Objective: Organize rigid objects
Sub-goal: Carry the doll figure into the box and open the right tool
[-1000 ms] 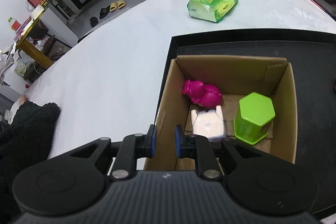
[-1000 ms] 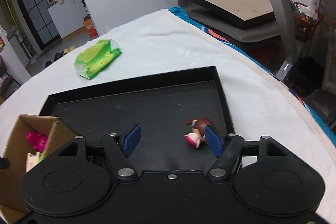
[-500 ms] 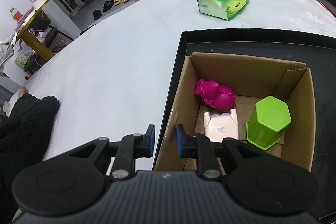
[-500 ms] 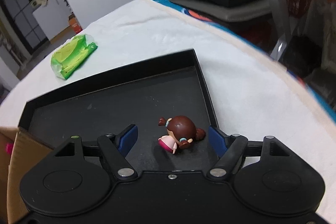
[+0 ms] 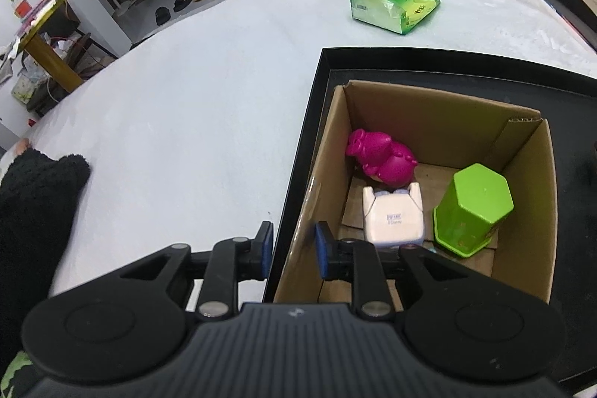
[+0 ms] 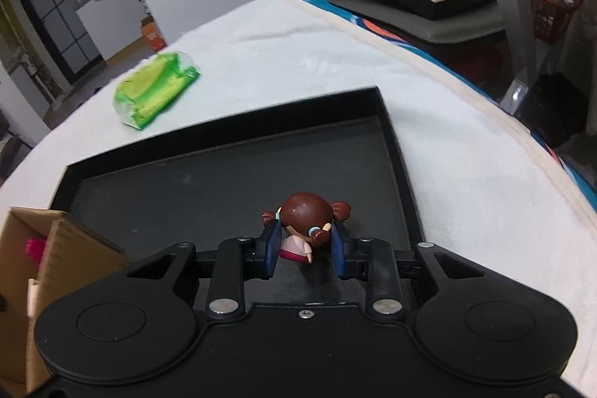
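Little print can be read. In the left wrist view, the white blocky plastic toy (image 5: 393, 219) lying in the open brown cardboard box (image 5: 530, 211), lower centre of the frame, carries a small dark-printed label on its upturned face, too small to make out. The crinkled green plastic packet (image 5: 395, 0) on the white cloth, upper right, shows dark lettering near its right end, also illegible. In the right wrist view, no text can be read.

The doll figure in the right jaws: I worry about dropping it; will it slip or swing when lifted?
Probably rigid: the doll figure looks like glossy moulded plastic. Its round head may let it pivot between the flat pads. Likely light, being small.
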`<state>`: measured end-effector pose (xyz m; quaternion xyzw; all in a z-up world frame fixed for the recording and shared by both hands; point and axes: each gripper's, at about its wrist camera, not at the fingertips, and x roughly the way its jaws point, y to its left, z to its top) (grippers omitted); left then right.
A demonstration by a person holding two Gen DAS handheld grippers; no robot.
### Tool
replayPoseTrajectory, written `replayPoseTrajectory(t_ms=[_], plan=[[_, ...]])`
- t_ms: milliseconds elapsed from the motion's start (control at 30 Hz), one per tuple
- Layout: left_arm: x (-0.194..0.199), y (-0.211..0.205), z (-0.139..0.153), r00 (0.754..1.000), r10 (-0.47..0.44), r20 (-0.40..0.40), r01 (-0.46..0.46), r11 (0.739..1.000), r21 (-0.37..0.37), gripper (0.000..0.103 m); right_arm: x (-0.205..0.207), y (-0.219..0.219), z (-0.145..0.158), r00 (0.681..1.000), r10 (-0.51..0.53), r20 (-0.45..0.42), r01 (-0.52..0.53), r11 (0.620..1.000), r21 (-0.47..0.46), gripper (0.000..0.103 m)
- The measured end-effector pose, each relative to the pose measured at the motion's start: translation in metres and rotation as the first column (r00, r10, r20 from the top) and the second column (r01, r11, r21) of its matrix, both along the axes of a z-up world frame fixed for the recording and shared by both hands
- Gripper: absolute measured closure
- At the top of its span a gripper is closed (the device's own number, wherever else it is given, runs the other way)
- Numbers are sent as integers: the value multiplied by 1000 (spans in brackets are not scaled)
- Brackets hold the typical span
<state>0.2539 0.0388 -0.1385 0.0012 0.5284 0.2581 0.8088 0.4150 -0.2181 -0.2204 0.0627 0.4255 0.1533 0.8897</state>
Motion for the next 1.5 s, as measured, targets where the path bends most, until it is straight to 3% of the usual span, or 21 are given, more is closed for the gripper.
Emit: replayPoseTrajectory(t_ms=[233, 733, 1100, 1300, 1500], plan=[[-15, 2, 9, 1000, 4, 13, -4, 999, -32, 80, -19, 20, 37, 993, 86, 80, -87, 996, 13, 75], [-35, 17, 17, 998, 0, 63, 8, 992, -123, 80, -57, 72, 81, 970, 181, 162, -190, 981, 39, 75], [-52, 20, 6, 995, -10, 97, 24, 989, -143, 81, -78, 110, 84, 937, 297, 185, -304, 952, 10, 75], [-59, 21, -3, 993, -13, 121, 36, 981, -189, 89, -77, 129, 79, 931, 327, 161, -334, 942, 22, 75], [-59, 21, -2, 992, -40, 119, 62, 980, -188, 90, -77, 148, 75, 922, 358, 149, -360, 933, -16, 75]])
